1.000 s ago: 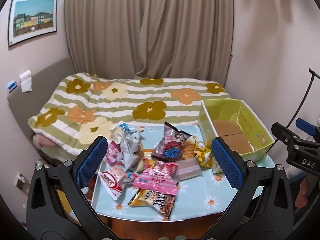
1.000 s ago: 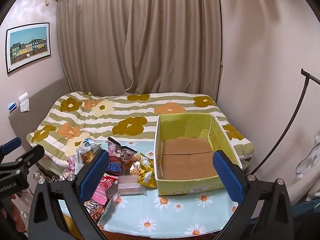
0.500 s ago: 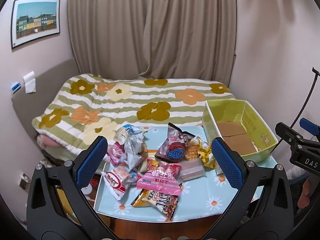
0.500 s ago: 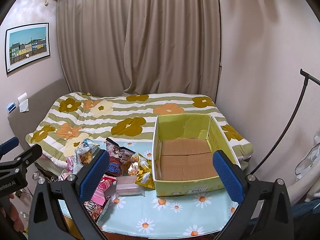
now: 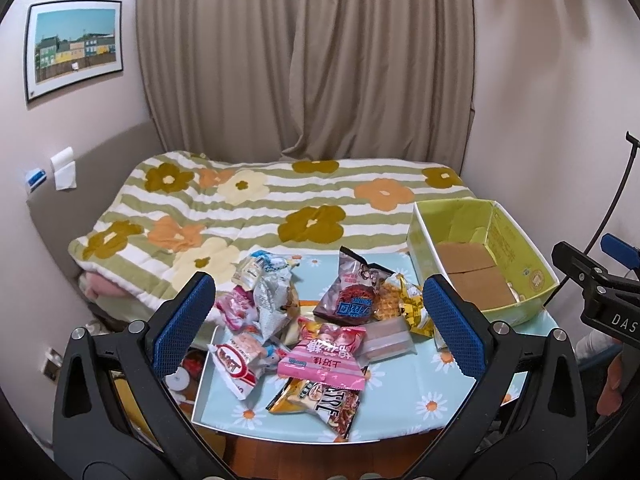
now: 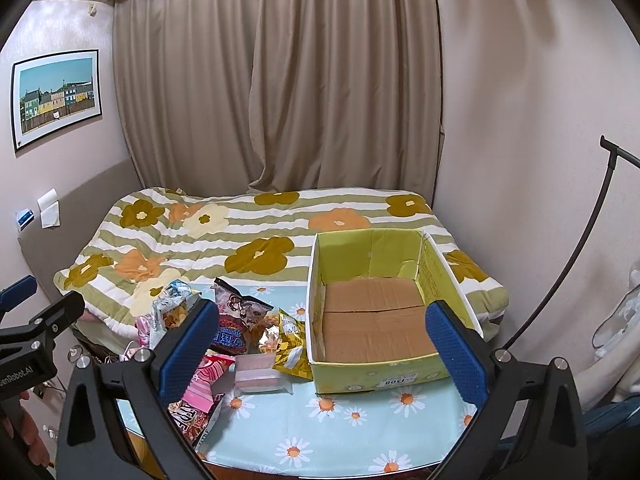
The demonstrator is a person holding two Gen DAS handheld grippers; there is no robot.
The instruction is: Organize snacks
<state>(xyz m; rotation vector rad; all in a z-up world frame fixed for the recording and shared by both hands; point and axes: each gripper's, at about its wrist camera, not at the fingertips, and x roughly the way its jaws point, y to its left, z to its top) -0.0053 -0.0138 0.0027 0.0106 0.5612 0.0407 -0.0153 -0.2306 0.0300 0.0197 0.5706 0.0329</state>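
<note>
My left tool is spread wide, its blue pads well apart and holding nothing, hanging above the snack pile without touching it. My right tool is just as wide and also empty, framing the yellow-green cardboard box, which sits on the right of the desk with only its bare brown bottom showing. The snacks lie in a loose heap on the left half of the daisy-print desk, just beside the box. From the left view I can count roughly nine packets: a dark one with a blue label, a pink one, a gold one, a clear pack of wafers, a brown-and-yellow one at the near edge, a white-and-red one and a few silvery or pink ones behind. The right view hides most of these behind its left finger, but shows the whole inside of the box. Each view catches part of the other tool at its edge.
</note>
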